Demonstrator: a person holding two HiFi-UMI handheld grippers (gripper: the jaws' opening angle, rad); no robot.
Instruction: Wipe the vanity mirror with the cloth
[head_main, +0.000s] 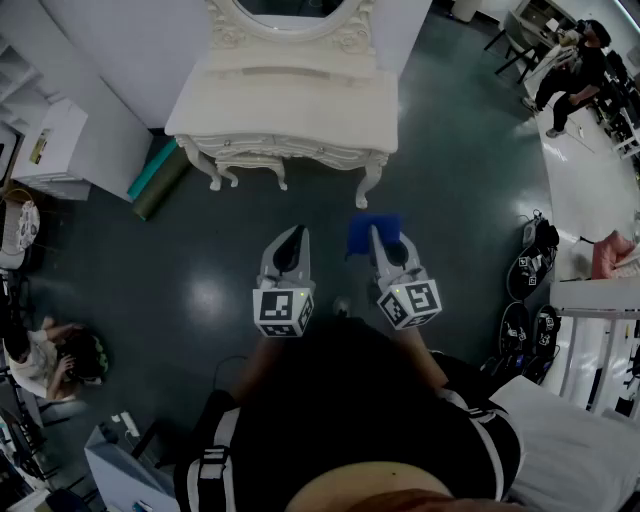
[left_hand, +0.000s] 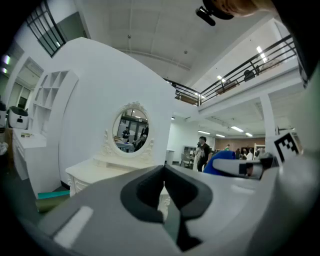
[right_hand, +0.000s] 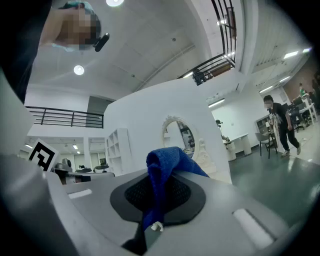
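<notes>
One blue cloth (right_hand: 165, 165) sits clamped in the right gripper (head_main: 388, 243), its length poking forward toward the single oval vanity mirror (left_hand: 130, 131), well apart. The left gripper (head_main: 291, 243) is closed on nothing.

The blue cloth (right_hand: 162, 170) is bunched and pinched between the jaws of the right gripper (head_main: 386, 252), with a folded hump poking out past their tips. The vanity mirror (left_hand: 131, 131), an oval in a white carved frame, stands upright at the back of a white dressing table (head_main: 290, 110). It is well ahead of that gripper and apart from the cloth.
</notes>
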